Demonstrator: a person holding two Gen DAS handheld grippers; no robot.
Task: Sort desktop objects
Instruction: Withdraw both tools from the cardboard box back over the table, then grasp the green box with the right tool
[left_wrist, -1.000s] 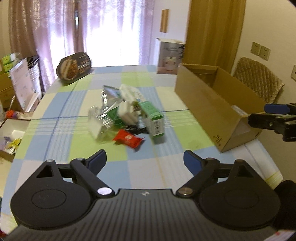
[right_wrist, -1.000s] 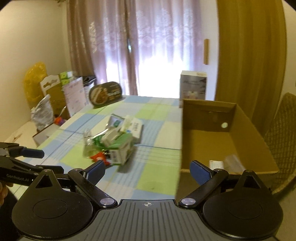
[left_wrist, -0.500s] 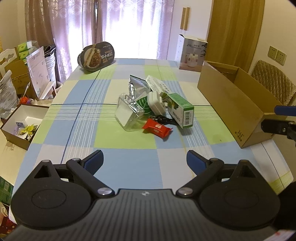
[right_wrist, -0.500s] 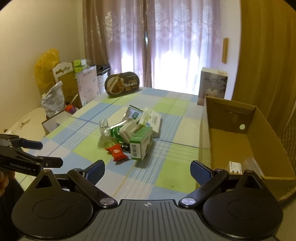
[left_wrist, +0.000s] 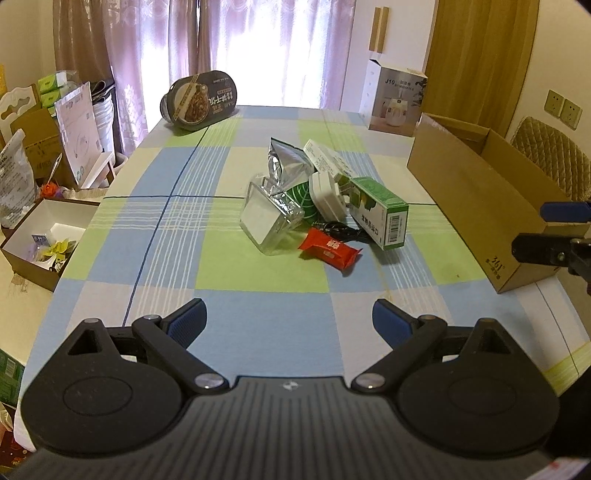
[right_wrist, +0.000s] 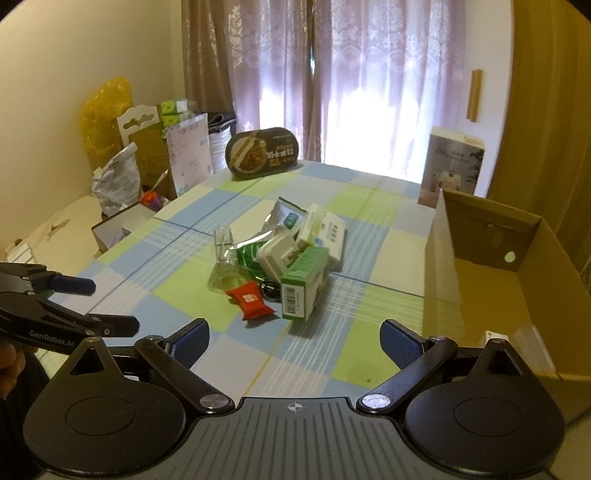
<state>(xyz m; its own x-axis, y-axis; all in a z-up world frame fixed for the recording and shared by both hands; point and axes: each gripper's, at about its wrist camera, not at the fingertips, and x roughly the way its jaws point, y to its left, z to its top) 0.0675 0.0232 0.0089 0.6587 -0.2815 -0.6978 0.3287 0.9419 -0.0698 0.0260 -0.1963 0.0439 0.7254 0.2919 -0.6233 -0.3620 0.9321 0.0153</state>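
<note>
pulling back, we now see the whole pile (left_wrist: 317, 206) and box (left_wrist: 480, 192). both tongs, left (left_wrist: 288, 317) and right (right_wrist: 293, 338), gape empty, so sorting hasn't started.

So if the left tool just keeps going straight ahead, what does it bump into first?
Probably the red snack packet at the near edge of the pile; the left tool is open and points that way over bare tablecloth. Depth is hard to judge.

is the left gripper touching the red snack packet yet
Apart. The left wrist view shows the left gripper open, with a wide stretch of bare tablecloth between its fingertips and the red snack packet.
</note>
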